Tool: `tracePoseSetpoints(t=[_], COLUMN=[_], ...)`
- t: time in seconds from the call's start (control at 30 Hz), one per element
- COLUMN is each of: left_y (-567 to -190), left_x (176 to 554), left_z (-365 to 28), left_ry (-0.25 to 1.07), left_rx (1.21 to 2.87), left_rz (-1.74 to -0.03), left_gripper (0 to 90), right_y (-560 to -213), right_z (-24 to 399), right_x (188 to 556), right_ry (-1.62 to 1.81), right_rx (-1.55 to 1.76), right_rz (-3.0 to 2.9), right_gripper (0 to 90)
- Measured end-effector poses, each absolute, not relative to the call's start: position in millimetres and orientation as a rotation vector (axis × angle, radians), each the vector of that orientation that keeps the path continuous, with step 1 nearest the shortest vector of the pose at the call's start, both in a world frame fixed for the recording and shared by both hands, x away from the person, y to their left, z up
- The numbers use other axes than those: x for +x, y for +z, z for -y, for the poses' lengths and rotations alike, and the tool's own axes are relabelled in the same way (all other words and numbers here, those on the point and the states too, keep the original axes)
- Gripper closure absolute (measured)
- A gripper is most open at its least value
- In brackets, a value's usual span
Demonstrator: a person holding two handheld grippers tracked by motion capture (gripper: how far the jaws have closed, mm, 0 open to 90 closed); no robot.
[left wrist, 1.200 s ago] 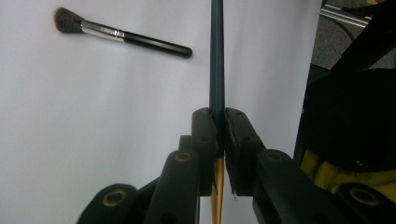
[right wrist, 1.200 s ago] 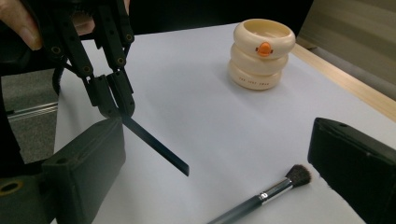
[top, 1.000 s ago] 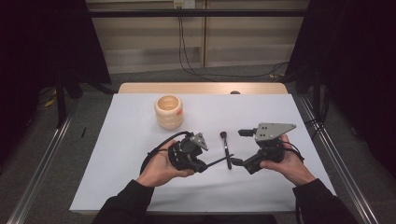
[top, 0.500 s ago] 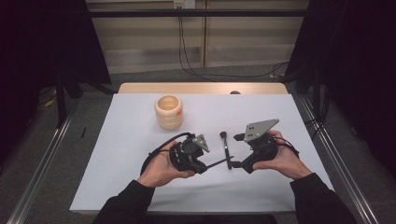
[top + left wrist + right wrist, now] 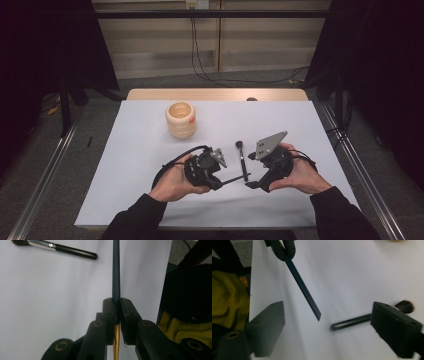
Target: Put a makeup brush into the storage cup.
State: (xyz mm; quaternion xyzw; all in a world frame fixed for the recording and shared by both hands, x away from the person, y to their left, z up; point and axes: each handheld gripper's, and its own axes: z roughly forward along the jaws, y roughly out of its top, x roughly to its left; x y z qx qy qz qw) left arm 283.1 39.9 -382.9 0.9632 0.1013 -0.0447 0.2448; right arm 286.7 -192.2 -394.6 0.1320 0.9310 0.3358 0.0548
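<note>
Dim room, dark curtains either side, cables down the back wall. The bench (image 5: 150,200) wore a white cover; a ribbed wooden cup (image 5: 180,119) stood toward its far left. A black makeup brush (image 5: 242,159) lay on the cover between your hands. Your left gripper (image 5: 116,310) was pinched tight on a slim dark-blue stick (image 5: 116,270), holding it out toward your right hand. Your right gripper (image 5: 325,322) pointed inward, jaws spread and just closing in, the stick's tip between them untouched.

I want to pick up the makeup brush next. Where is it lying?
In the high view the makeup brush lies flat on the white table, between the two grippers, in front of the wooden cup.
</note>
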Motion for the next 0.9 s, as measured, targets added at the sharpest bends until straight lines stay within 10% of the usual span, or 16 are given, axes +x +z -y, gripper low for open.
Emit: tracePoseSetpoints(t=[0.37,0.9], left_y=[-392.2,-401.1], left_x=[279.1,276.5], left_z=[-33.0,-26.4], left_ry=[-0.152,-0.175], left_rx=[2.68,2.683], left_rz=[-0.242,-0.223], left_gripper=[83.1,83.1], right_y=[-401.4,-415.0], right_z=[181.2,168.9], right_x=[280.2,279.7], right_ry=[0.952,0.89], right_rx=[0.234,0.159], right_rz=[-2.956,-3.037], right_gripper=[40.3,54.6])
